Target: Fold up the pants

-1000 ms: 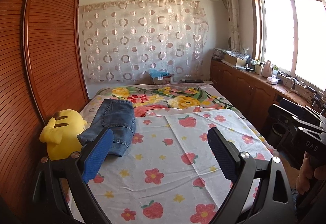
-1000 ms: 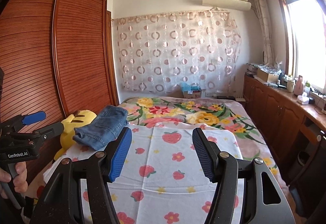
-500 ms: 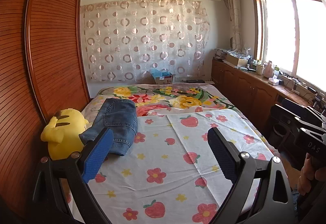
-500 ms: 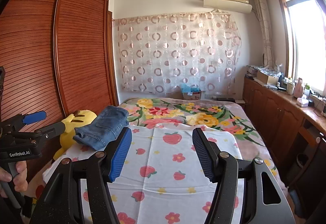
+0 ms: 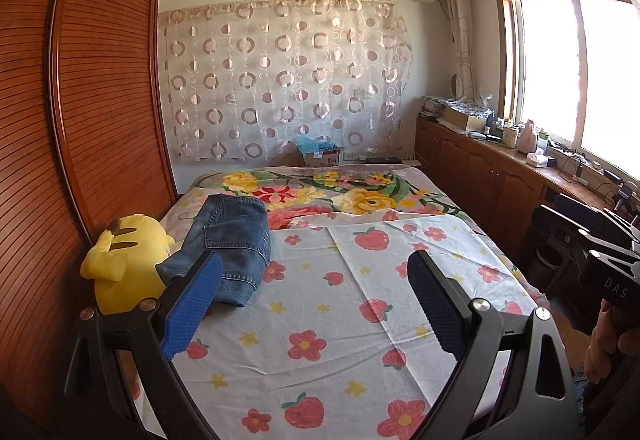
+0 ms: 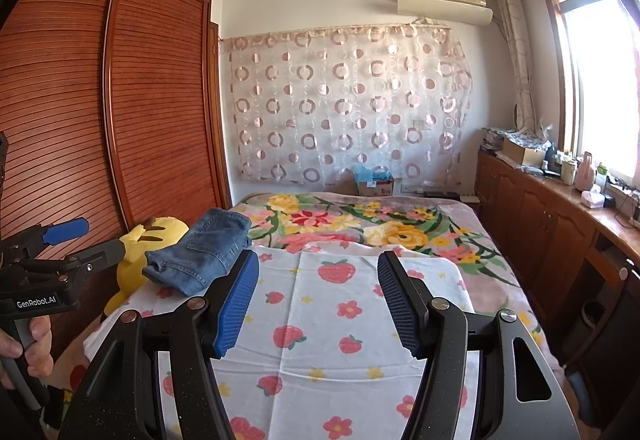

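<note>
On bed, folded jeans (image 5: pixel 232 240) unmoved; grippers unmoved.

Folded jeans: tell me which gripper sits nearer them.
Left. The left gripper has one finger overlapping the folded jeans in its view; the right gripper hangs further right, over the strawberry sheet.

A yellow plush toy (image 5: pixel 124 260) is propped at the bed's left edge, against the slatted wooden wardrobe (image 5: pixel 92 111). The bed (image 5: pixel 492 264) is covered by a strawberry-print sheet (image 5: pixel 320 320) near its foot and a floral blanket (image 5: pixel 360 195) toward its head. A cardboard box (image 5: pixel 320 155) is set beyond the head, below a circle-patterned curtain (image 5: pixel 280 79).
</note>
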Action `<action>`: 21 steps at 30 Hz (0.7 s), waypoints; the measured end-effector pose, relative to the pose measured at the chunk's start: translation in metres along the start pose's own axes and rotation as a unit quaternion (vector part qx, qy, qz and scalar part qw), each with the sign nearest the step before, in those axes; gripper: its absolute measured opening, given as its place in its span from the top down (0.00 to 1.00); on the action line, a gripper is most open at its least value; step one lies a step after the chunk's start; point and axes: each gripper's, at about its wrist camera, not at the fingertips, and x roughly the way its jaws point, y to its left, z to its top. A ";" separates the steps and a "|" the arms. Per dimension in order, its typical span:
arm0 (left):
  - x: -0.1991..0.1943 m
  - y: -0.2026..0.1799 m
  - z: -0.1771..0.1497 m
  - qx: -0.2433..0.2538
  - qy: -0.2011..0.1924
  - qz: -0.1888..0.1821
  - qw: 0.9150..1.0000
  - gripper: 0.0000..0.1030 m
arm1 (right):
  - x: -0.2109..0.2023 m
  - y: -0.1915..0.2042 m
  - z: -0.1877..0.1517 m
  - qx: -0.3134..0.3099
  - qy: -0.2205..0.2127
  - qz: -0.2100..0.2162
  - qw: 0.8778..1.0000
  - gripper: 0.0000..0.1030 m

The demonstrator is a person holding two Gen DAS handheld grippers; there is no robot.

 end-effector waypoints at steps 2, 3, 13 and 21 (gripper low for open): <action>0.000 0.000 0.000 0.000 0.000 0.000 1.000 0.08 | 0.000 0.000 0.000 -0.001 0.000 -0.001 1.000 0.38; 0.000 0.001 0.000 -0.001 -0.001 0.000 1.000 0.08 | 0.000 0.000 0.000 -0.001 0.000 -0.001 1.000 0.38; 0.000 0.000 -0.001 0.000 -0.001 0.000 1.000 0.08 | 0.000 -0.001 -0.001 0.000 -0.002 0.001 1.000 0.38; 0.000 0.000 -0.001 0.001 -0.001 0.000 1.000 0.08 | 0.000 0.000 -0.001 -0.001 -0.003 0.000 1.000 0.38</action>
